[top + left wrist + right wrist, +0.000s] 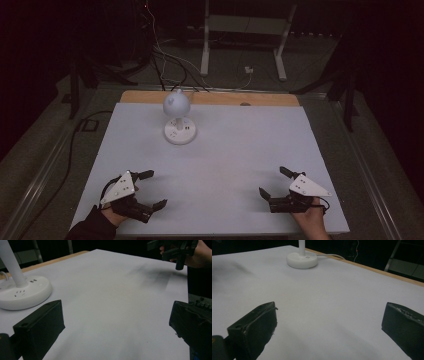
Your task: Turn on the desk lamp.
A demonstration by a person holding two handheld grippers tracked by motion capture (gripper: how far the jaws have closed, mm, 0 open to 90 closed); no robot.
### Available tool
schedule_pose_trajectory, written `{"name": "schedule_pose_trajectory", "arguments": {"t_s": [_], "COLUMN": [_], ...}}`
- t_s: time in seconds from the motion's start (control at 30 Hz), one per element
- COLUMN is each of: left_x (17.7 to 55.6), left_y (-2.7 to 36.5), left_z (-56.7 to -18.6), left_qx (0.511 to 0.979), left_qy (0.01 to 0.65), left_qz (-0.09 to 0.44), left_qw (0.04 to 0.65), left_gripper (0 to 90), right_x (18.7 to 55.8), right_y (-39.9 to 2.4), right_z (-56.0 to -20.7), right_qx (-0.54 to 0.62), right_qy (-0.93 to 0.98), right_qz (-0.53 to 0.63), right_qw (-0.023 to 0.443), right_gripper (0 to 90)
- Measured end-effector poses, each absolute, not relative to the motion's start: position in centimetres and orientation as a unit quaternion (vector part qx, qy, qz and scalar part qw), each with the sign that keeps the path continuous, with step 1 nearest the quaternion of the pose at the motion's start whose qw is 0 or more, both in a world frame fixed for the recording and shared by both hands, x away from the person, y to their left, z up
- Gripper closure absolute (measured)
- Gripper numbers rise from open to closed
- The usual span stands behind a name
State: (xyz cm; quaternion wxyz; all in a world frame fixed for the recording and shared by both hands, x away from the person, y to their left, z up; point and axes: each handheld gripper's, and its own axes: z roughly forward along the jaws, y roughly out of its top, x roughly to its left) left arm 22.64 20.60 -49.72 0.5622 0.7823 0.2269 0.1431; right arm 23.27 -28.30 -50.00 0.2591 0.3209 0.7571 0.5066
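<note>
Dim room, white-topped bench [215, 165] with wooden far edge. White desk lamp [179, 119] stands on round base with sockets at far left-centre of bench, globe head above stem. Lamp well apart from both grippers, nothing between. Left hand-held gripper [151, 189] at near left corner, jaws spread wide, nothing between them. Right hand-held gripper [273, 181] at near right corner, jaws likewise apart, clamped on nothing. Both point inward across bare bench top.
</note>
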Motion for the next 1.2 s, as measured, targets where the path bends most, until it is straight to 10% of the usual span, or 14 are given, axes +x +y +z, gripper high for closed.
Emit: {"name": "schedule_pose_trajectory", "arguments": {"t_s": [1.2], "left_x": [22.48], "left_y": [19.96], "left_z": [-49.64], "left_qx": [0.796], "left_qy": [0.212], "left_qz": [0.144], "left_qw": [0.549], "left_gripper": [0.2], "right_x": [23.37], "right_y": [-28.08], "right_z": [-50.11], "right_qx": [0.325], "right_qy": [0.761], "right_qz": [0.502], "right_qw": [0.253], "right_gripper": [0.0]}}
